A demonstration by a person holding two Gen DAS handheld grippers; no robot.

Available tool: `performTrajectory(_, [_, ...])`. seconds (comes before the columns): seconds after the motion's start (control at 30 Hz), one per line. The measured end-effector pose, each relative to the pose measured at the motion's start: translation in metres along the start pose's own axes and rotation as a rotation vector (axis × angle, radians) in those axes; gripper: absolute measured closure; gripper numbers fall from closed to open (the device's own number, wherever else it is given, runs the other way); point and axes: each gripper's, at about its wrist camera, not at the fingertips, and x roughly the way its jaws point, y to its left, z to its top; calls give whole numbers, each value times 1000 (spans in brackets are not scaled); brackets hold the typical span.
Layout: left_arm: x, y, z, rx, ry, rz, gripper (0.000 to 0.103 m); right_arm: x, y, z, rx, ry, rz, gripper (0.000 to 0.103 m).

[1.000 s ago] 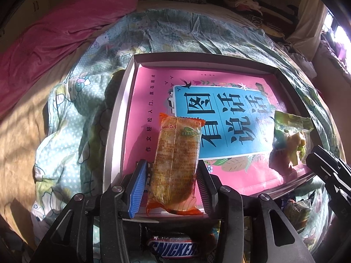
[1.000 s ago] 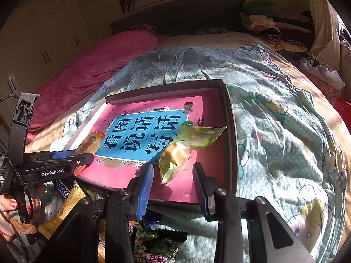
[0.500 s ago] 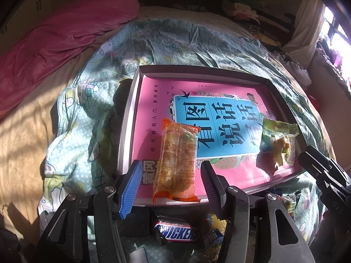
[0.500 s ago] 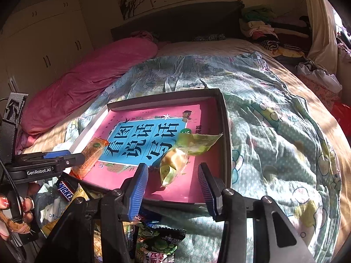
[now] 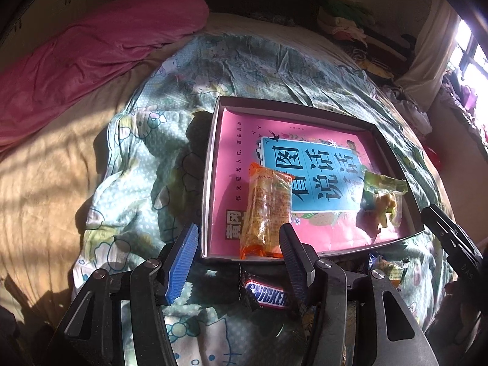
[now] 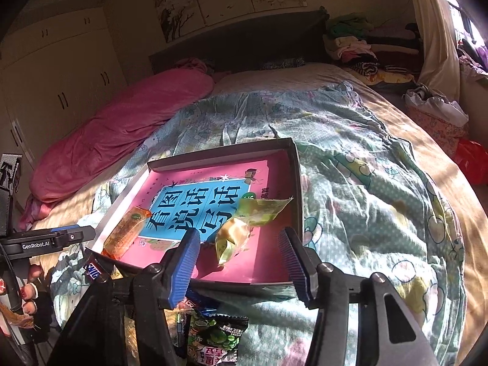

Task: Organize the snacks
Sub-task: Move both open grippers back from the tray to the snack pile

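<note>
Right wrist | right gripper (image 6: 239, 267) opening, empty | left gripper (image 5: 236, 262) apart, empty | Snickers bar (image 5: 268, 296) below tray (image 5: 210, 183)

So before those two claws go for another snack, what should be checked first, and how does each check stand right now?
1. Left gripper empty: ok, open, orange pack lies free in the tray.
2. Right gripper empty: ok, jaws opening, yellow-green pack not pinched.
3. Both packs inside the tray: ok.
4. Next snack within view: ok, Snickers bar and green bag lie on the quilt outside the tray.
5. Room left in the tray: ok, bare middle.
6. Tray sits level on the quilt: cannot tell.
</note>
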Motion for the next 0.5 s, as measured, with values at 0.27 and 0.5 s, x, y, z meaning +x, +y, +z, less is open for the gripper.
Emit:
performTrajectory(0.27, [-8, 6, -11, 3, 8, -7, 46, -12, 5, -5, -8, -19, 32, 47])
performTrajectory(0.5, [-8, 2, -23, 2, 41, -43, 46, -20, 14, -10, -33, -24, 43, 45])
